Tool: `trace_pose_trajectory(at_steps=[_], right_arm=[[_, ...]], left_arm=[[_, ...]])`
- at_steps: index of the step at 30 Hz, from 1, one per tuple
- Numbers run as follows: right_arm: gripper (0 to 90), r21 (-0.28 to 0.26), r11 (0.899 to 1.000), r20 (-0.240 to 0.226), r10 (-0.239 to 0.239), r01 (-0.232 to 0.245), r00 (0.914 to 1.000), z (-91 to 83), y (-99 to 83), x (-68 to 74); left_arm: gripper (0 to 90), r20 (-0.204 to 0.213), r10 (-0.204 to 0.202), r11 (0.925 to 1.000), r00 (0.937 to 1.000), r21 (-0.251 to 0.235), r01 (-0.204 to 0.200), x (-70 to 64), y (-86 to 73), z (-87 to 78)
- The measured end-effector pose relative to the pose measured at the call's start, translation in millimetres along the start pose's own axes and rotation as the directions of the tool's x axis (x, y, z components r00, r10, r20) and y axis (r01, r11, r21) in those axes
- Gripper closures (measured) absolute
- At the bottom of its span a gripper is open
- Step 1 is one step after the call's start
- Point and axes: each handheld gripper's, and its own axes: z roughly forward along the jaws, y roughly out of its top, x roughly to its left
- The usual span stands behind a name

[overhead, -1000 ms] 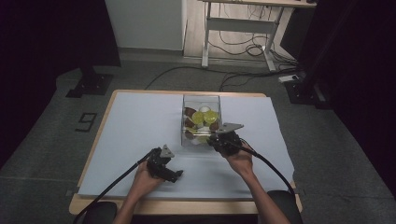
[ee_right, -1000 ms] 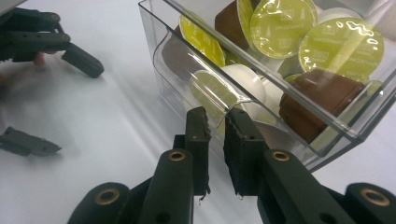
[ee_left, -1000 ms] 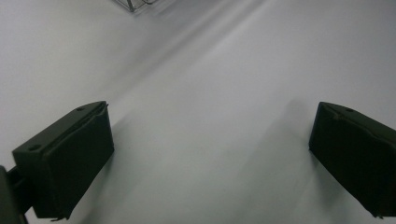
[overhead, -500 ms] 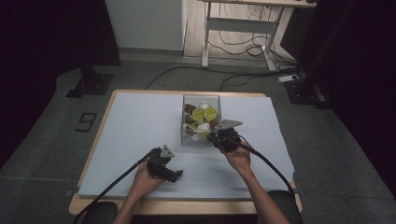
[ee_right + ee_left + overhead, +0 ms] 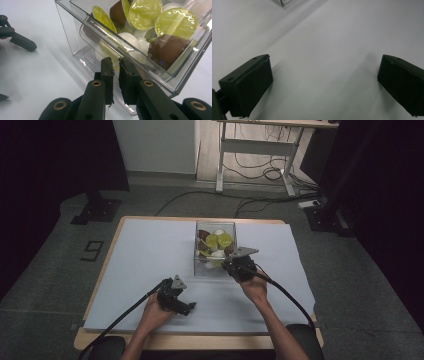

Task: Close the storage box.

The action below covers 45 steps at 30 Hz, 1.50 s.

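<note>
The right gripper (image 5: 115, 61) reaches to the clear box's (image 5: 200, 262) near wall, fingers nearly together; its own view reveals green-lidded capsules (image 5: 175, 22). The left gripper (image 5: 187, 308) rests low on the desk (image 5: 140, 250), fingers wide.

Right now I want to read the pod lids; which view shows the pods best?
The right gripper view: the pods are close, their lid print visible. The high view shows them as small dots in the box.

White-covered table (image 5: 150, 250), clear capsule box (image 5: 200, 266)
</note>
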Motion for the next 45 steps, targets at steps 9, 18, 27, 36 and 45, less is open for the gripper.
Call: trace_pose_trajectory(at_steps=[9, 18, 27, 36, 45], right_arm=[[82.4, 0.002, 1.000, 0.023, -0.005, 0.005, 0.9997, 2.3, -0.6, 0.9], [83.2, 0.008, 1.000, 0.029, -0.006, 0.006, 0.9996, 6.4, -0.9, -0.7], [82.4, 0.005, 1.000, 0.020, -0.003, 0.003, 0.9998, 6.7, -0.9, -1.3], [73.4, 0.002, 1.000, -0.005, -0.008, 0.008, 1.0000, 7.1, -2.0, -0.3], [57.9, 0.006, 1.000, -0.023, -0.024, 0.024, 0.9995, 5.2, -2.5, 4.5]], left_arm=[[0.0, 0.000, 0.000, 1.0000, 1.0000, 0.000, 0.000, 0.0, 0.0, 0.0], [0.0, 0.000, 0.000, 1.0000, 1.0000, 0.000, 0.000, 0.0, 0.0, 0.0], [0.0, 0.000, -0.001, 1.0000, 1.0000, 0.000, 0.001, -0.1, 0.0, 0.0], [0.0, 0.000, -0.001, 1.0000, 1.0000, -0.001, 0.001, -0.2, -0.1, 0.0], [0.0, -0.001, -0.001, 1.0000, 1.0000, 0.000, 0.001, -0.2, -0.1, 0.0]])
